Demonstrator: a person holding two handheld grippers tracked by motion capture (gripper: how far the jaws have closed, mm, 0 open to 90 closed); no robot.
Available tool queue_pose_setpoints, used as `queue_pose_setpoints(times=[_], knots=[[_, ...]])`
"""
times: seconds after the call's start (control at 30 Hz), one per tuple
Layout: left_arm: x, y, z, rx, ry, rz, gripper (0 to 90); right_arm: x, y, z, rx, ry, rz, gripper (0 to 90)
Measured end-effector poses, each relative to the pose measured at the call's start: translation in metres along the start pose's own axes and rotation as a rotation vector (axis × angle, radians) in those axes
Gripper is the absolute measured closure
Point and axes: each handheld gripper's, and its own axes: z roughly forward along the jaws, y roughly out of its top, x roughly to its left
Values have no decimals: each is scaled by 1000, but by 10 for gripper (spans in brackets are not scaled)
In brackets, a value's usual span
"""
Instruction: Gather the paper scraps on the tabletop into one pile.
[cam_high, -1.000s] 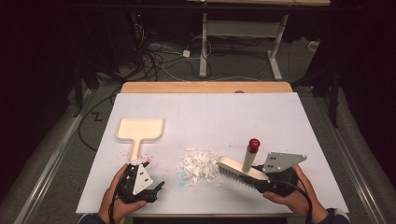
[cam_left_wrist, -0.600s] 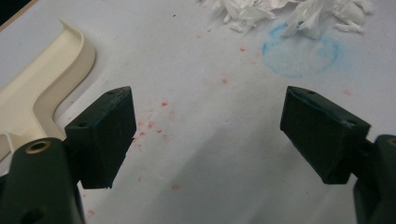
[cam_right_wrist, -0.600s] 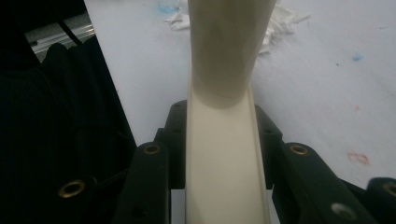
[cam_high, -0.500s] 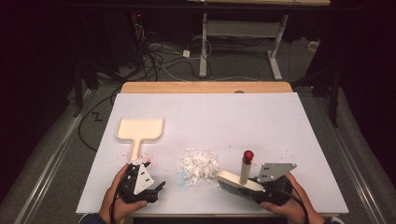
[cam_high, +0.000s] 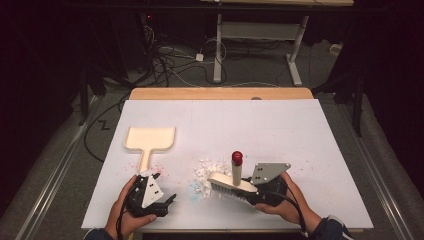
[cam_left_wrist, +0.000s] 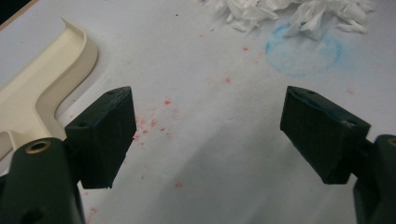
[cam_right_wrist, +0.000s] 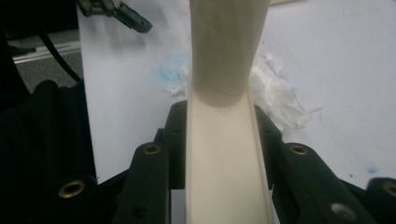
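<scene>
While overhead hides it — jaws clamp brush (cam_right_wrist: 226, 154).

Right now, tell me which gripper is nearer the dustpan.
Left. The left gripper sits just below the dustpan handle's end, jaws open and empty. The right gripper, shut on the brush, is further off beside the paper scraps.
</scene>
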Motion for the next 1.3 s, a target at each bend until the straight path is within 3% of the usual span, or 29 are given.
queue_pose_setpoints(times=[0.1,0.2,0.27,0.37,0.4,0.5,0.6,0.77,0.97,1.07,1.17,1.23,1.27,1.3], knots=[[2,-1,-2,-4,10,-10,175,1,3,-9,-47,0,5,675],[4,-1,-3,-3,25,-20,175,5,6,-12,-91,33,21,674],[6,-2,-4,-6,32,-32,175,9,7,-10,-99,82,7,674],[10,-2,-7,-24,52,-43,175,20,11,7,-90,147,-31,674],[11,-3,-8,-34,53,-54,175,20,11,7,-90,147,-31,674],[13,-5,-10,-38,54,-62,176,21,12,26,-68,187,-38,674],[13,-5,-10,-47,54,-62,175,18,13,45,-47,196,-54,674],[12,-5,-8,-38,42,-48,176,2,14,61,-63,152,-48,673],[10,-5,-7,-29,29,-39,175,-17,12,62,-79,101,-10,674],[9,-4,-6,-26,26,-31,175,-19,14,57,-86,70,-9,675],[8,-3,-5,-26,28,-23,175,-19,17,48,-112,72,-6,675],[8,-3,-6,-29,35,-25,175,-17,22,30,-159,36,-16,674],[8,-3,-7,-34,38,-31,175,-17,22,30,-159,36,-16,674],[8,-3,-7,-37,39,-33,175,-16,23,23,-180,-6,-7,674]])
